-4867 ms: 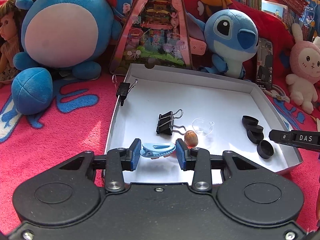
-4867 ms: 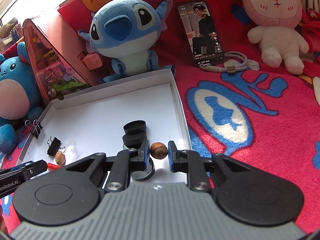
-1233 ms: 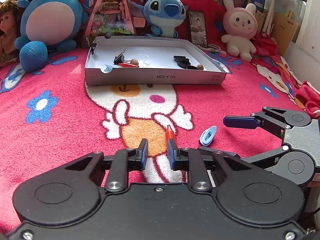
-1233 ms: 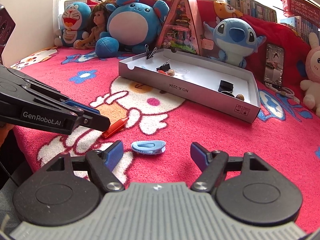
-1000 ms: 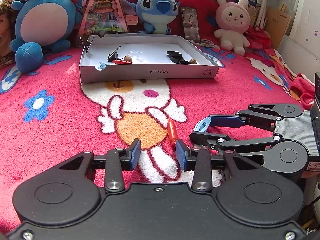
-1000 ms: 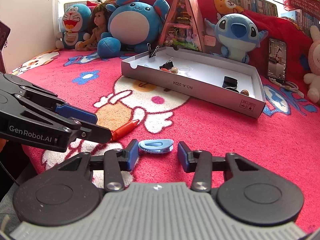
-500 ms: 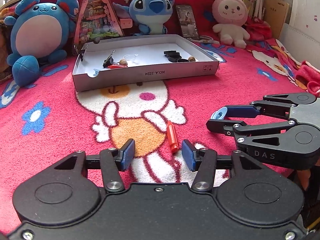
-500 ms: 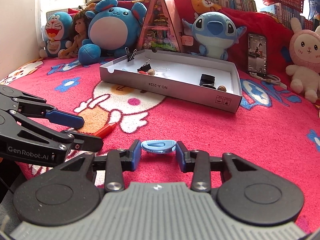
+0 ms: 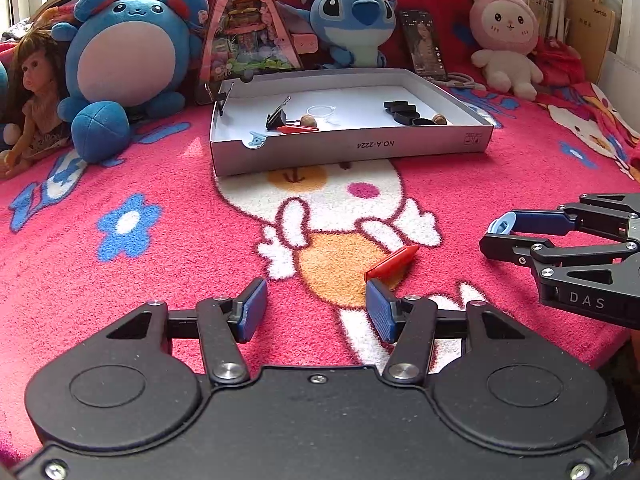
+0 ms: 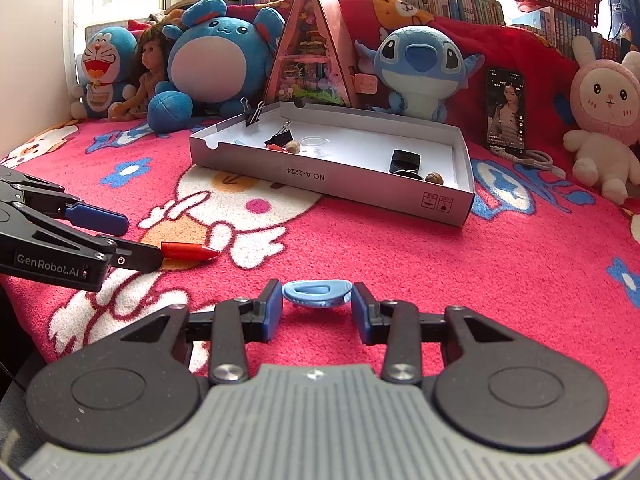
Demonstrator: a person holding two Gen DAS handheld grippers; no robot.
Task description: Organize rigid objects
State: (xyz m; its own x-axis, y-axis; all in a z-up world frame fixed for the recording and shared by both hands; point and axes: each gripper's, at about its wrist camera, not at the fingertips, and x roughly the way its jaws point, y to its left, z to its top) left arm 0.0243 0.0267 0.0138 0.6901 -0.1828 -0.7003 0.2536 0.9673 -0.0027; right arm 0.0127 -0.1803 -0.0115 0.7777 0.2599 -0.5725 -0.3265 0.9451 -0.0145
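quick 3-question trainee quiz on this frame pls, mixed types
1. Multiple choice: what sits between the fingers of the right gripper? A) the red clip B) the light blue clip C) a black cap
2. True or false: the red clip is held by the left gripper.
3. Short answer: in the white box, which end holds the stack of black caps, the one nearer the pink bunny plush or the one nearer the doll?

Key
1. B, the light blue clip.
2. False: it lies on the blanket, ahead of the open fingers.
3. The bunny end.
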